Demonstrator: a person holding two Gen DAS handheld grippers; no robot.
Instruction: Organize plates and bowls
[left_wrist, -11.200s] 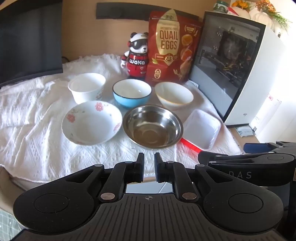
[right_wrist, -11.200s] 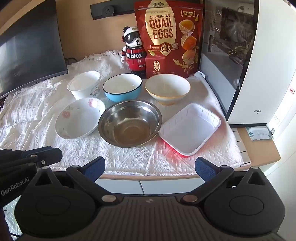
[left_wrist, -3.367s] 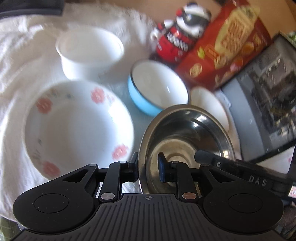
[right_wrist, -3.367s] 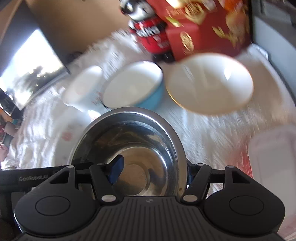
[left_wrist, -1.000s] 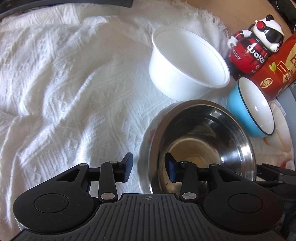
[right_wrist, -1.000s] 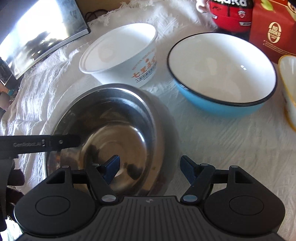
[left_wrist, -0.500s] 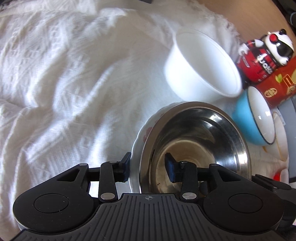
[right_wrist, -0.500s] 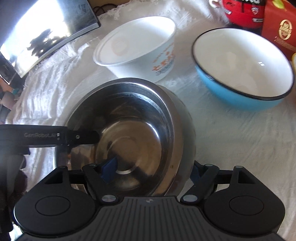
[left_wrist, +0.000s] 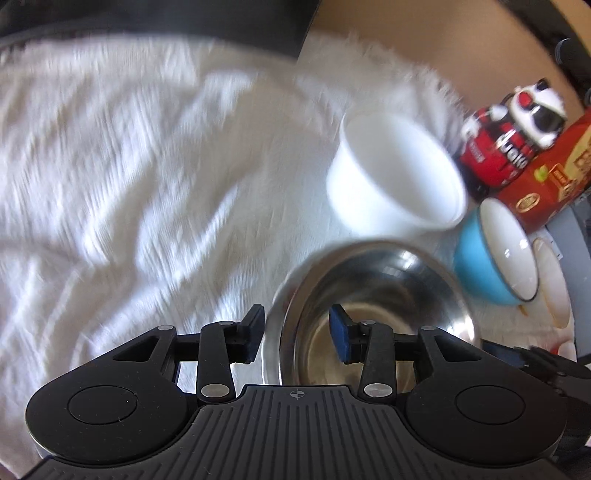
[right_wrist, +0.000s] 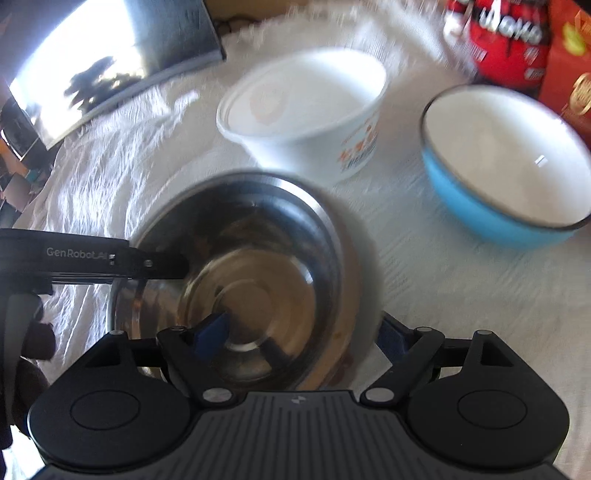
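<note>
The steel bowl (left_wrist: 373, 295) (right_wrist: 258, 273) sits nested inside the white floral bowl (left_wrist: 272, 328), of which only a strip of rim shows. My left gripper (left_wrist: 297, 332) is open, its pads standing astride both near rims without pressing them. One of its fingers (right_wrist: 147, 264) reaches over the steel bowl's left edge in the right wrist view. My right gripper (right_wrist: 303, 334) is opening; the steel bowl's right rim lies between its pads, clear of both. A white paper bowl (left_wrist: 391, 184) (right_wrist: 306, 110) and a blue bowl (left_wrist: 495, 258) (right_wrist: 506, 155) stand behind.
A cream bowl (left_wrist: 554, 284) lies right of the blue one. A panda figure (left_wrist: 517, 136) and a red snack bag (left_wrist: 554, 173) stand at the back. A dark monitor (right_wrist: 92, 55) borders the white cloth (left_wrist: 129, 184) at the far left.
Both grippers have drawn back and up a little from the steel bowl. The right jaws have spread wider. The steel bowl stays nested in the floral bowl.
</note>
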